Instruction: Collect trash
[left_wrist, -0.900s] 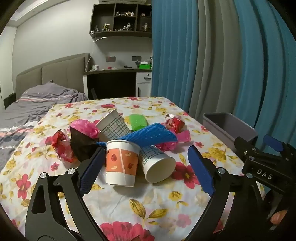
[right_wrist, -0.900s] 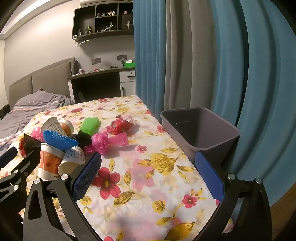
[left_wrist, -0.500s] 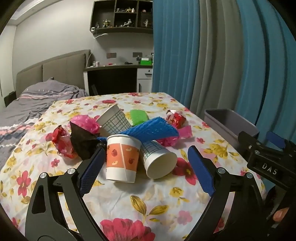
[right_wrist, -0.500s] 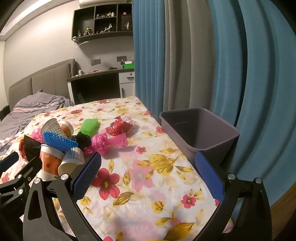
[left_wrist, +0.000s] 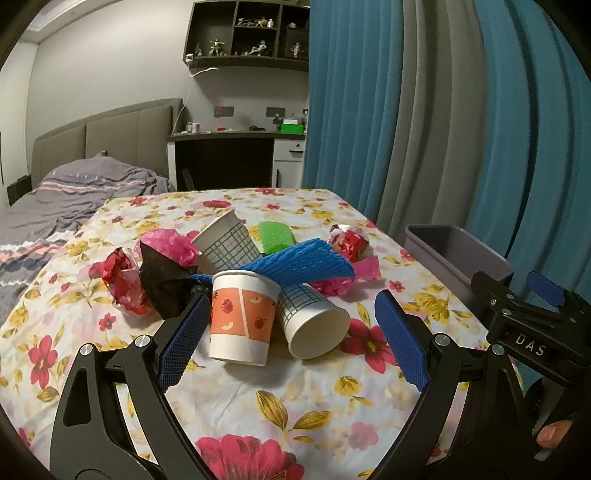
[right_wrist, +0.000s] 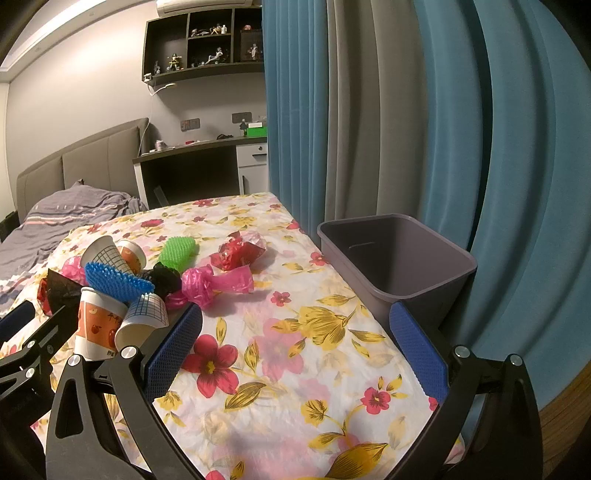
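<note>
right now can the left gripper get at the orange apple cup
Probably yes: the left gripper is open, the orange apple cup stands upright just ahead between its fingers, though a checked cup lies against it.

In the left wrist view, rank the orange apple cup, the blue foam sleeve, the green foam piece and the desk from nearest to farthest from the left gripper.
1. Orange apple cup, upright by the left gripper.
2. Blue foam sleeve, lying behind it.
3. Green foam piece, farther back.
4. Desk, beyond the table.

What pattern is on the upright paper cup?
An orange band with small fruit pictures on white, clearest in the left wrist view: upright paper cup.
</note>
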